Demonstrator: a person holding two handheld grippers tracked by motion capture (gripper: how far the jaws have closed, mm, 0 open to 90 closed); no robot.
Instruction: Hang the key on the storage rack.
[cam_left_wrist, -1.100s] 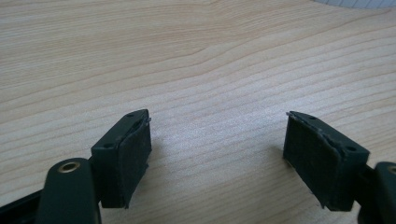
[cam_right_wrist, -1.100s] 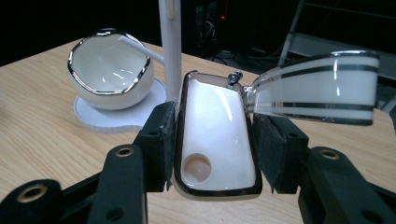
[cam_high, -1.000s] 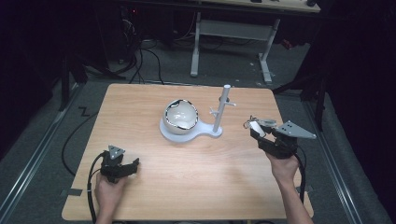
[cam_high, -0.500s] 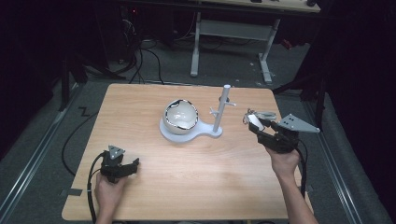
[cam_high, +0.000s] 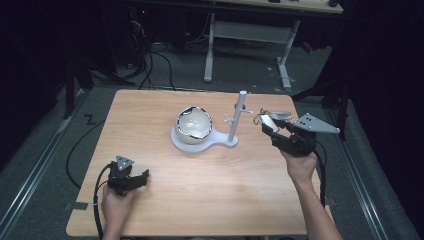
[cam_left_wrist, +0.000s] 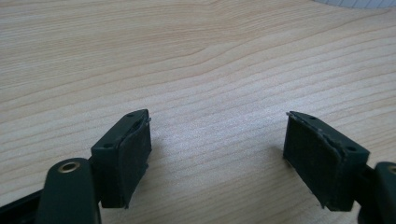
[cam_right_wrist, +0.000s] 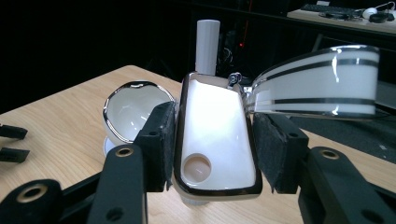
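Carefully, the right gripper (cam_right_wrist: 212, 154), pinching a white tag (cam_right_wrist: 215, 135) with a ring, is nearing the stand (cam_high: 239, 117) and needing steady aim, while the left gripper (cam_left_wrist: 217, 163) is lying spread.

Even light falls on the wooden table (cam_high: 200, 185) at centre frame; the surroundings toward every edge sink into near-black. The white piece (cam_right_wrist: 215, 135) glares, overexposed. Soft shadows, slight blur at near jaws.
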